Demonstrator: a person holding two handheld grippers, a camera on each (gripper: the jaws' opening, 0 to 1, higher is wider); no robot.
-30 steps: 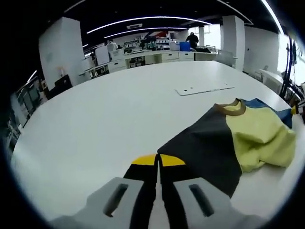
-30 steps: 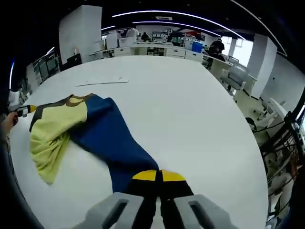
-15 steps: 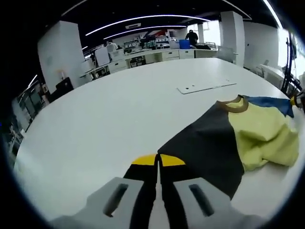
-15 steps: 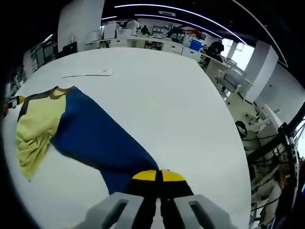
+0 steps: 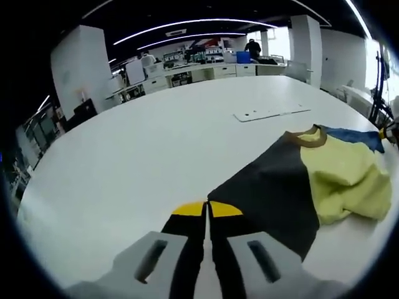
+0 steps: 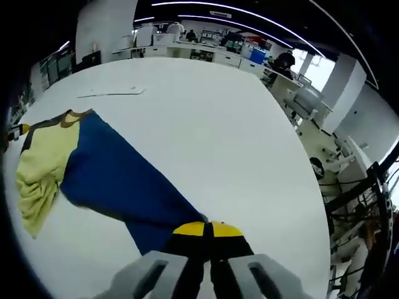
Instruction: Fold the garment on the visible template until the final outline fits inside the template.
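your left claw (image 5: 206,212) is clamped on the dark panel of the garment (image 5: 280,193), which lies spread on the white desk (image 5: 156,143) near the flat template (image 5: 269,113). your right claw (image 6: 207,229) is clamped on its blue panel.

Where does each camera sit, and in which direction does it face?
Left gripper view: rides on the left tongs, looking along the shut jaws over the garment's dark panel across the white table.
Right gripper view: rides on the right tongs, shut on the garment's blue panel.
Shared: the garment, the table, the flat white template.
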